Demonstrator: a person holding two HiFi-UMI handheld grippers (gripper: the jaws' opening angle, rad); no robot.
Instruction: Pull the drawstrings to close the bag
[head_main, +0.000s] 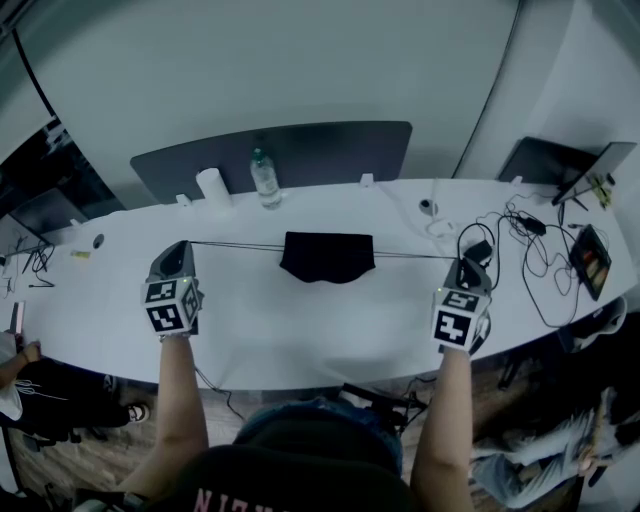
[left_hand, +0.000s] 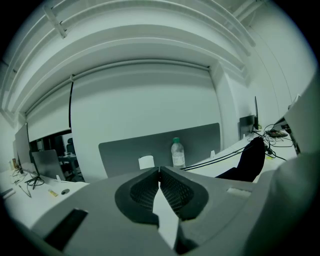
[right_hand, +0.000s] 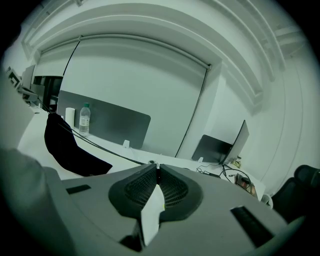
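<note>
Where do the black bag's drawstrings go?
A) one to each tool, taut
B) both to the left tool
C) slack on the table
A: the left drawstring and right drawstring stretch taut from the black bag to the left tool and right tool.

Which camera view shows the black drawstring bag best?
The head view: the whole bag shows from above, with both drawstrings stretched sideways. Each gripper view catches it only side-on at its edge.
</note>
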